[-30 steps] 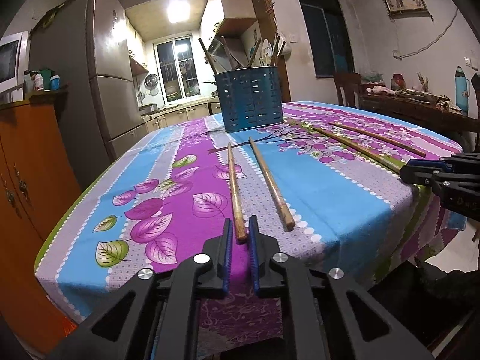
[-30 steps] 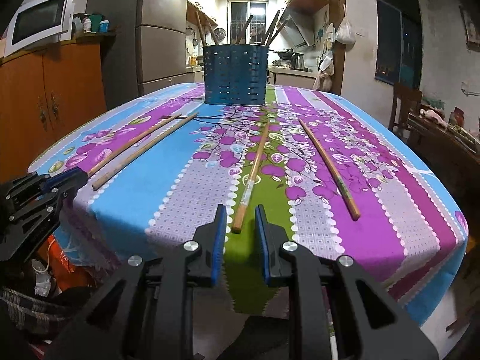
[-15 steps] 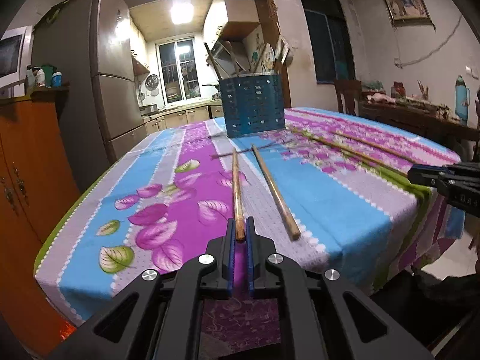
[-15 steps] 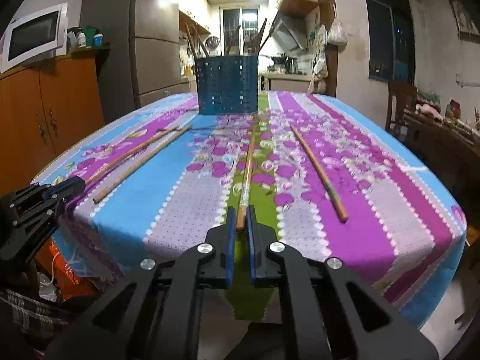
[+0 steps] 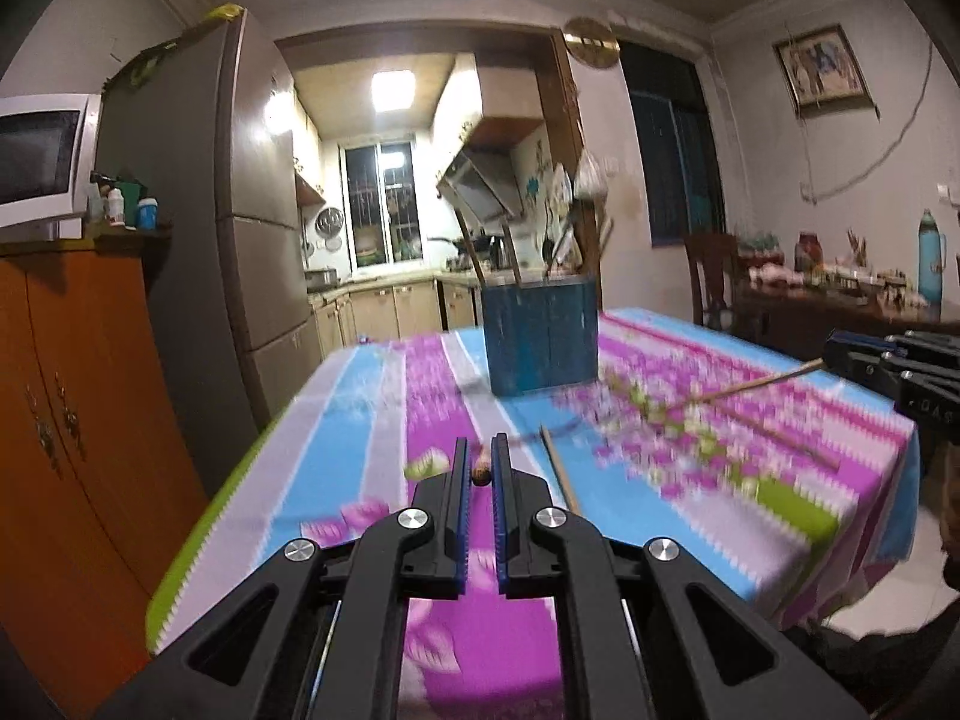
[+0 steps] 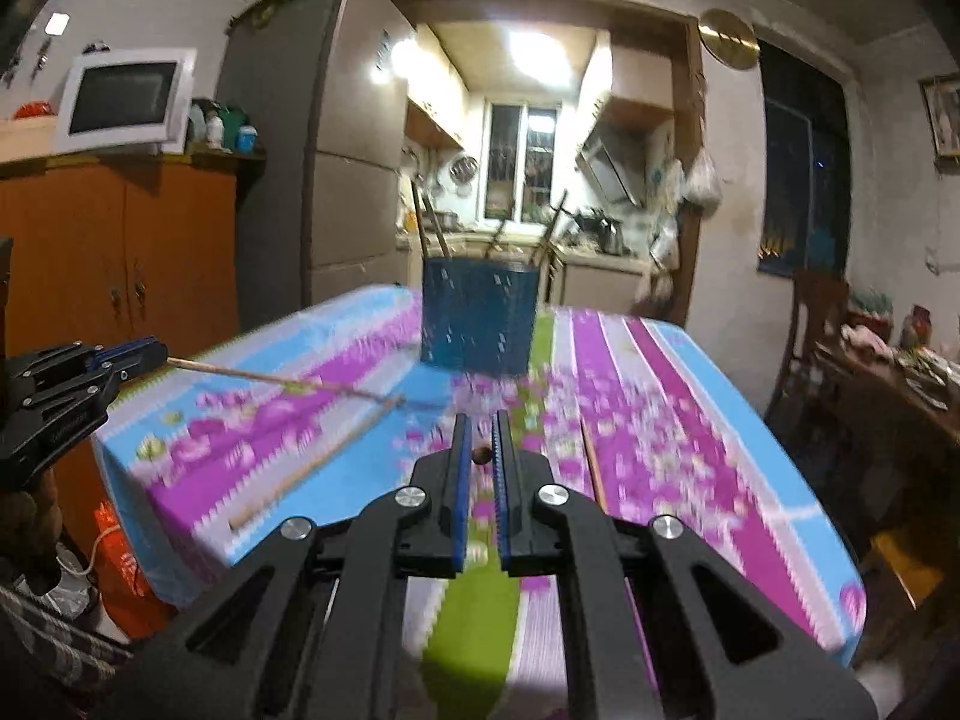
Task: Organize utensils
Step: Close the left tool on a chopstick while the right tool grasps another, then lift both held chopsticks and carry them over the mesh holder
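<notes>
While both views blur, my left gripper [image 5: 479,468] is clenched on a chopstick [image 5: 480,473], its butt end showing between the blue fingers [image 5: 459,480]. From the right wrist view that stick [image 6: 270,377] slants off the table [image 6: 690,420], tip down toward the cloth. My right gripper [image 6: 479,450] is likewise clamped on a second chopstick [image 6: 479,454]; in the left view it [image 5: 750,387] angles from those fingers down toward the cloth. Two loose chopsticks lie flat on the table: one [image 6: 312,468] on the left side, one [image 6: 595,474] just right of my right fingers. Blue holder [image 6: 477,324] stands at the far end, utensils upright inside.
</notes>
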Demonstrator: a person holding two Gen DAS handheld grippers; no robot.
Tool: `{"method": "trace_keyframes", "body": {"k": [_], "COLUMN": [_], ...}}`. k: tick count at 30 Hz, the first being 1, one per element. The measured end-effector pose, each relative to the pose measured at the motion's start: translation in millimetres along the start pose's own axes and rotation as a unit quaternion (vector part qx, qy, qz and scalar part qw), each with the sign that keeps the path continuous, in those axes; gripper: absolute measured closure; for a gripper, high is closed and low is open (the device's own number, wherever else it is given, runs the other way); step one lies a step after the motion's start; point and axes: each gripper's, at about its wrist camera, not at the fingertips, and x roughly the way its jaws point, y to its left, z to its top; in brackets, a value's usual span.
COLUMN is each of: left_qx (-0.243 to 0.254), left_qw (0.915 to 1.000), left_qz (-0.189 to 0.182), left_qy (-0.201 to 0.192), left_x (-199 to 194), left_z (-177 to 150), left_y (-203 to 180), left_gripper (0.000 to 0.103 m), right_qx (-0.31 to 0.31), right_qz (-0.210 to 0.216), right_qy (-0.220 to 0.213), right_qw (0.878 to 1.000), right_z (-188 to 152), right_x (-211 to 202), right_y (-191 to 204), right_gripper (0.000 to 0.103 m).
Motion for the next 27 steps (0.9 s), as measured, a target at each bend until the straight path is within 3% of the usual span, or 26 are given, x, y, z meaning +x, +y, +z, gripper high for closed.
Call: {"method": "trace_keyframes", "body": {"k": [10, 27], "left_qx": [-0.018, -0.009], "left_qw": [0.9988, 0.9996], "left_qz": [-0.014, -0.015], "left_qy": [-0.043, -0.021], "left_x": [11.0, 55.8], "left_z": [68.5, 127.8], "left_y": [18.6, 14.6], "left_gripper": [0.095, 0.095], "right_qx": [0.011, 0.043], "right_qz": [0.048, 0.082], "right_qy": [-0.02, -0.01], "right_qw": [0.999, 0.996], "right_z": [60.6, 107.2], "right_x": [22.7, 45.5], "right_y": [-21.7, -48.2], "right_gripper": [0.098, 0.098]}}
